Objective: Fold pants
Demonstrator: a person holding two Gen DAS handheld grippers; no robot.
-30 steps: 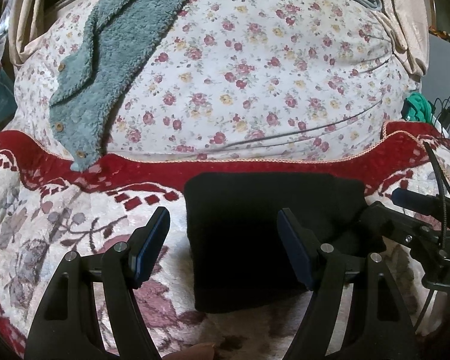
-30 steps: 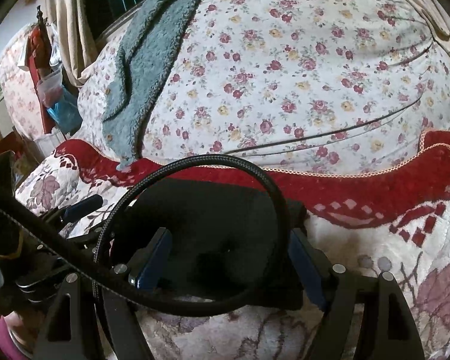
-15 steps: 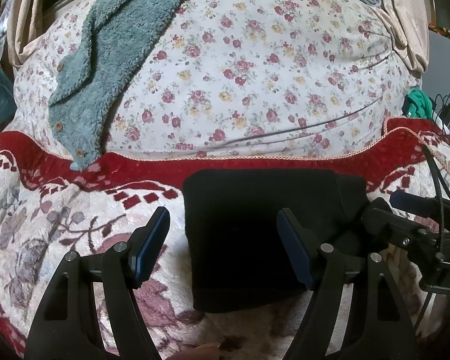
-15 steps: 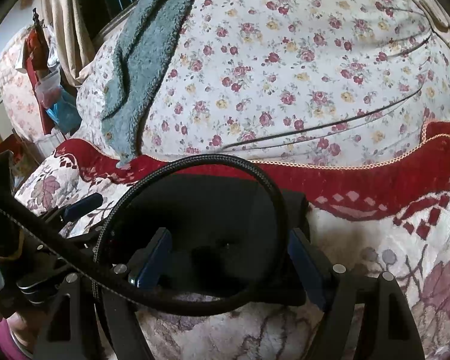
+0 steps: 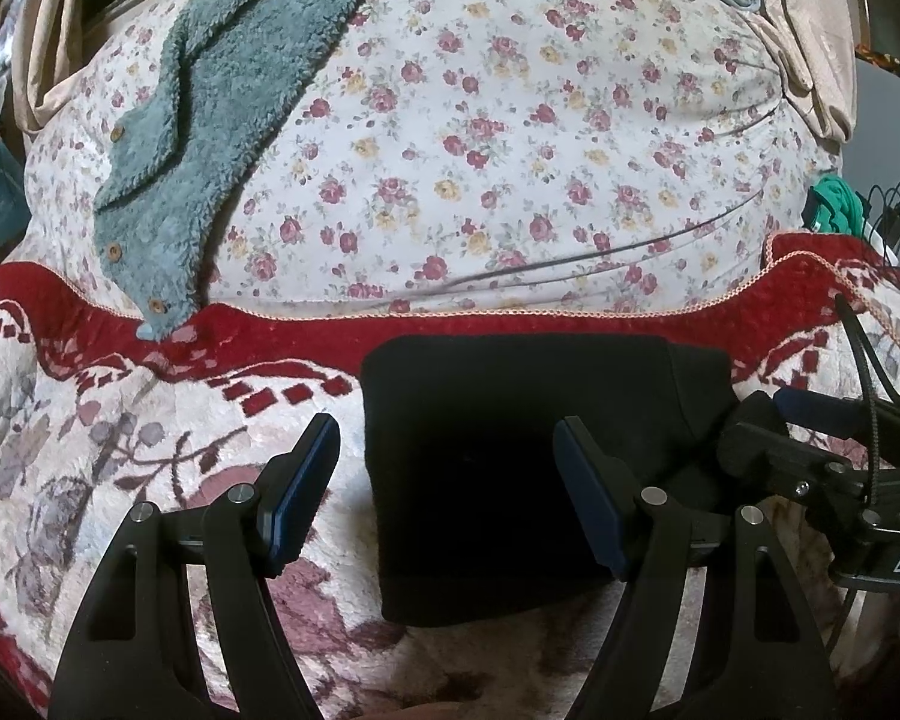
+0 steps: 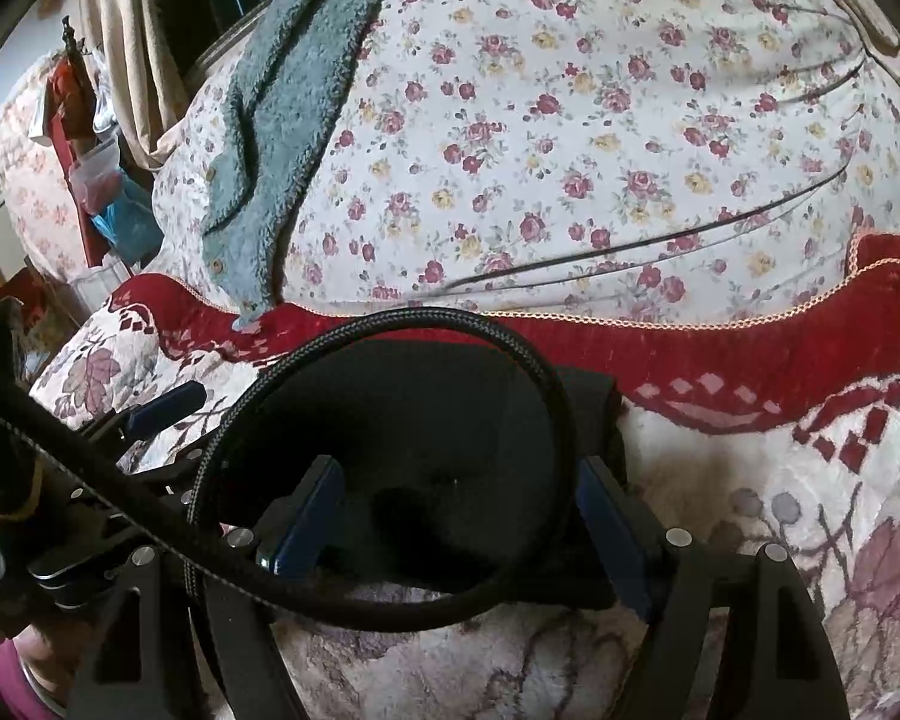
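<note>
1. My left tool (image 5: 444, 480): bottom centre of its view, fingers spread wide, nothing held. The left blue pad (image 5: 303, 489) is over the blanket, the right pad over the pants.

2. My right tool (image 6: 456, 519): bottom centre of its view, fingers equally wide apart, gripping nothing, both pads over the pants. A braided black cable (image 6: 510, 354) loops across the frame in front of it.

3. Pants (image 5: 510, 468): black, folded into a compact rectangle, lying flat on the blanket at lower centre of both views; in the right view (image 6: 426, 438) partly behind the cable loop.

4. Blanket (image 5: 120, 450): plush cream with a mauve flower pattern and a dark red border, covering the bed beneath the pants.

5. Floral bedding (image 5: 510, 150): white with small roses, a bulging mound filling the upper half of the frame, past the red border.

6. Teal fleece garment (image 5: 228, 102): wooden buttons, draped down the mound at upper left, its tip reaching the red border.
</note>
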